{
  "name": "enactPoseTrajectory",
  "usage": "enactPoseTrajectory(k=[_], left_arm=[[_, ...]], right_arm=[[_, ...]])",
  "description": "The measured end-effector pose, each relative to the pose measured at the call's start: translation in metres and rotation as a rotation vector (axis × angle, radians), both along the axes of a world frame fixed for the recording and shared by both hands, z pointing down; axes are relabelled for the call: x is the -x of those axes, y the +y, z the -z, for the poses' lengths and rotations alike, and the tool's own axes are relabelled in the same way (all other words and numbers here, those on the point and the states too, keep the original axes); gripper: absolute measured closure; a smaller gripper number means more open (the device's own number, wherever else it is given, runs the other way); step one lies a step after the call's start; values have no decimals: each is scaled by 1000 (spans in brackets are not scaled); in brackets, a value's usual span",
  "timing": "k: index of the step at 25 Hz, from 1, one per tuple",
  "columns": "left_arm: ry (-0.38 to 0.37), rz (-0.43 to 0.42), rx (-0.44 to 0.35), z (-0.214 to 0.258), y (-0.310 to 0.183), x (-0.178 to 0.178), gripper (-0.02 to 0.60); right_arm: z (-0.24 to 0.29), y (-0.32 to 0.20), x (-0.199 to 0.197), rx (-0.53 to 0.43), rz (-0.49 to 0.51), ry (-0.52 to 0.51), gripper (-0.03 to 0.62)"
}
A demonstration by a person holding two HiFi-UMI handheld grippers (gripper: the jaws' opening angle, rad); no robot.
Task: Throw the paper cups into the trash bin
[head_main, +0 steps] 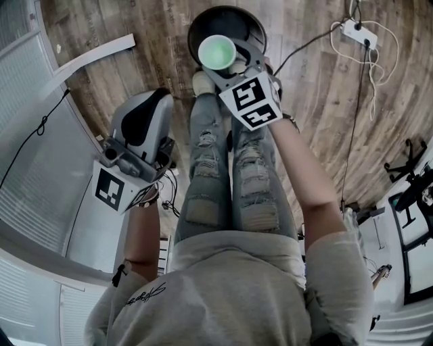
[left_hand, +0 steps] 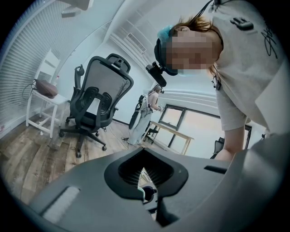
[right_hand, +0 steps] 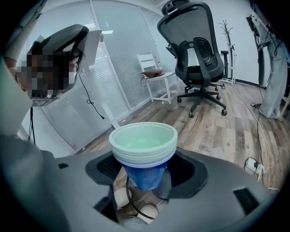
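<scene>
The left gripper [head_main: 143, 121] hangs well to the left of the trash bin [head_main: 238, 20] and nearer the person than the bin is. It is tipped upward toward the person's head. In the left gripper view its jaws are pressed together at the tips with nothing between them [left_hand: 152, 192]. An office chair [left_hand: 97, 102] stands on the wood floor beyond it.

The person's legs in torn jeans [head_main: 237, 182] run up to the bin's near edge. The right gripper [head_main: 231, 66] reaches over that edge, its marker cube just on the person's side of the bin. Its jaws are clamped on the lower part of a stack of paper cups [head_main: 216, 51], blue outside and pale green inside, held upright with the mouth open upward [right_hand: 142, 140]. The stack sits directly above the bin's dark opening, not yet let go.

Far right of the bin, a white power strip [head_main: 356, 30] lies on the floor with its cords.
</scene>
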State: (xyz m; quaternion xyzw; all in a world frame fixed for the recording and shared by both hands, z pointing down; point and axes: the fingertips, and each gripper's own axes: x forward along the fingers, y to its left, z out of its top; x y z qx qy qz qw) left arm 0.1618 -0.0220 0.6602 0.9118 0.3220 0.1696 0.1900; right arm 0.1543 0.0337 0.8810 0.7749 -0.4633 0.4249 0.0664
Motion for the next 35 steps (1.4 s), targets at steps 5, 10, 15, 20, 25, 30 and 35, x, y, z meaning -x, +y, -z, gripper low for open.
enactPoseTrajectory(k=[5,10,15,20,25,30,35], left_arm=[[-9,5,-2,-4,-2,2,578],[-13,14,-3,-5,-4,5,578],[-2,20,6,-1,-1,0,578],[-7,11,10,-3,0,6,578],[-8,10,14,-4,3,5,578],[-19,7,24,-7,4,8,578],[-24,8,16,-11,3,13,578]], right_arm=[[-23,2,0,32,-3,-26,289],[-40,6,1,62,-20,-59,289],[-59,13,7,110,-36,-101,289],[-77,14,12,149,-25,-129,289],[-95,11,15,187,-3,-161,289],[-109,12,12,230,30,-178,289],[-120,14,9,267,43,-189,289]])
